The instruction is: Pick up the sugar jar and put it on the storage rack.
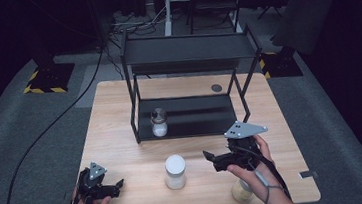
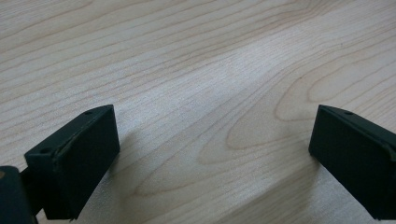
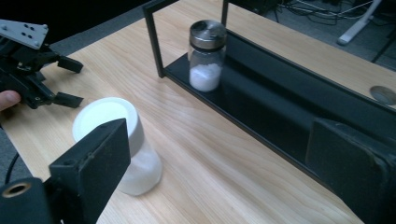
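White-capped and part full of pale powder, the round clear jar point(image 1: 175, 172) stands upright on the bare light-wood table point(image 1: 122, 138), between the two claws and a little ahead of them. It looks to be the thing being worked toward. The right claw point(image 1: 209, 156) hovers just beside it, above the board, jaws spread wide and holding nothing. In the right gripper view the white-capped jar point(image 3: 122, 144) sits partly behind the claw's near jaw, so the mouth is not yet around it.

My reading is that this is the approach, before any grasp. Further beyond the right claw, a second glass jar with a metal lid point(image 1: 159, 122) already stands on the bottom shelf of the black metal two-tier rack point(image 1: 184, 56), which suggests this one belongs there too. The next move would call for sliding the right claw sideways toward the jar until its body lies between the jaws, then closing below the cap and keeping it upright.

The right hand point(image 1: 256, 170) is raised off the table, forearm coming in from the near edge, claw pointing across toward the jar. A third yellowish jar point(image 1: 240, 190) sits under that wrist, mostly hidden. The left claw point(image 1: 119, 184) rests low near the front corner, also spread and empty, well apart from the jar, facing bare wood.
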Demonstrator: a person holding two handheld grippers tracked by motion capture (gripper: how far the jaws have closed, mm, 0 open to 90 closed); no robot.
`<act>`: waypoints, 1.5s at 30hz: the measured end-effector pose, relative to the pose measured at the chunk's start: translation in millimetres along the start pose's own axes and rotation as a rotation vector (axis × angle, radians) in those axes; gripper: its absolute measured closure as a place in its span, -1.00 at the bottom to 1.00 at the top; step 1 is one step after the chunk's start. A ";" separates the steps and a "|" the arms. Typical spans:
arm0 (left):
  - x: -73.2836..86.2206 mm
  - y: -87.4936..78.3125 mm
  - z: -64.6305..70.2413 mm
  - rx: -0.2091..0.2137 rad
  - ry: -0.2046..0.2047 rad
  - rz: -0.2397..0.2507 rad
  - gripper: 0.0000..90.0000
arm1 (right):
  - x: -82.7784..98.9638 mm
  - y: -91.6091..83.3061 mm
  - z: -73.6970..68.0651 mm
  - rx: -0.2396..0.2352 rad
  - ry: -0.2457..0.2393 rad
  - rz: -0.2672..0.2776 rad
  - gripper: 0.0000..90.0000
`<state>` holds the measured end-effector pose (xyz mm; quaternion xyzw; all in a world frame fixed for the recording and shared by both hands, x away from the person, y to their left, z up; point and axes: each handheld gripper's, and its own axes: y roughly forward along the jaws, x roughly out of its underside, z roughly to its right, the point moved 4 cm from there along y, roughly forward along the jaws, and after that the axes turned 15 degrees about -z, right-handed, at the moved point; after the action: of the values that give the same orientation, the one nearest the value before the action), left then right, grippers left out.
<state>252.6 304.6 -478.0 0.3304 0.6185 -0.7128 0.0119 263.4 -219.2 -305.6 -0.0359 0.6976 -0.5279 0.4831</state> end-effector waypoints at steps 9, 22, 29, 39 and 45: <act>0.0 0.0 0.2 0.000 0.000 0.000 -0.97 | -9.9 15.5 -13.6 -0.033 -0.022 -0.001 -0.86; 0.0 0.1 0.0 0.001 0.004 0.001 -0.97 | -16.4 38.9 -33.3 -0.069 -0.053 0.010 -0.86; -0.1 0.1 -0.1 0.002 0.006 0.001 -0.97 | -17.1 48.6 -39.3 -0.079 -0.063 0.016 -0.87; 0.0 0.2 -0.2 0.003 0.006 0.001 -0.97 | -14.6 65.9 -46.0 -0.090 -0.068 0.033 -0.87; 0.0 0.2 -0.2 0.003 0.006 0.001 -0.97 | -12.6 76.4 -50.4 -0.094 -0.070 0.027 -0.86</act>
<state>252.8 304.7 -478.2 0.3330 0.6174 -0.7126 0.0100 269.3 -143.1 -357.7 -0.0675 0.7047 -0.4864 0.5122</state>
